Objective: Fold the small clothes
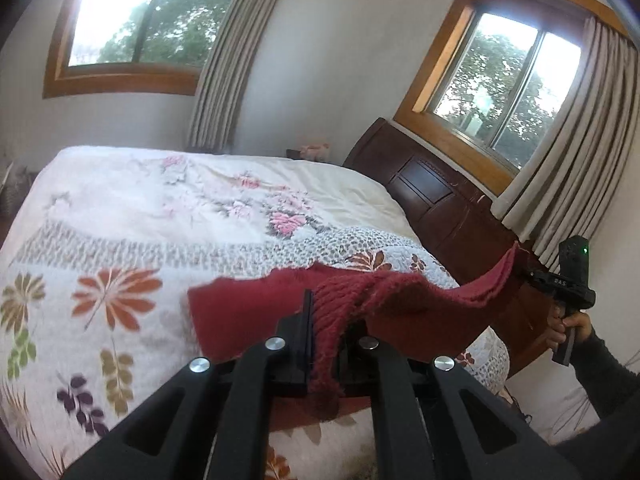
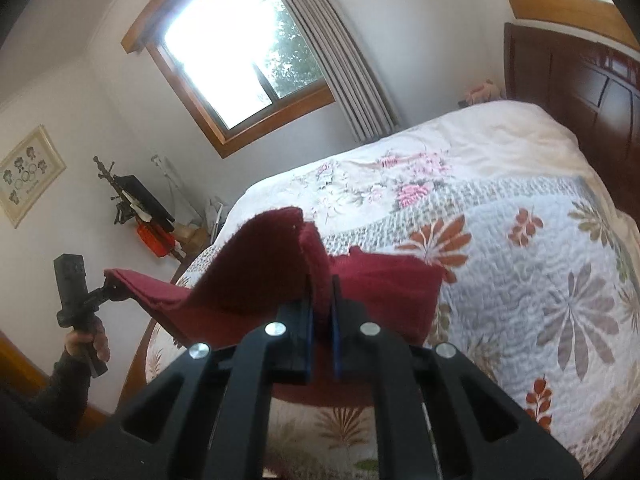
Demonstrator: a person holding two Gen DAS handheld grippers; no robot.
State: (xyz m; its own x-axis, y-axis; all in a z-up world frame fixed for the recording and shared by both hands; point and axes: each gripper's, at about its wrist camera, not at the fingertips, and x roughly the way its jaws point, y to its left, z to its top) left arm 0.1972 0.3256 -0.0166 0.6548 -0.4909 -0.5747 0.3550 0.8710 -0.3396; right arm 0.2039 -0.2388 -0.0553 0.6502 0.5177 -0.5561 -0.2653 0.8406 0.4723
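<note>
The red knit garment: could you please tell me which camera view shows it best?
The right wrist view: the red knit garment spans between the left gripper and right gripper, little hidden. The left wrist view shows its ribbed edge close and blurred.

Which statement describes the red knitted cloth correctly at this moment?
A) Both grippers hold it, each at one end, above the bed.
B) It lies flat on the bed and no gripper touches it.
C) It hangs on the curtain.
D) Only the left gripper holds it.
A: the left gripper and the right gripper are each shut on an edge of the red knitted cloth, which is stretched between them over the bed.
</note>
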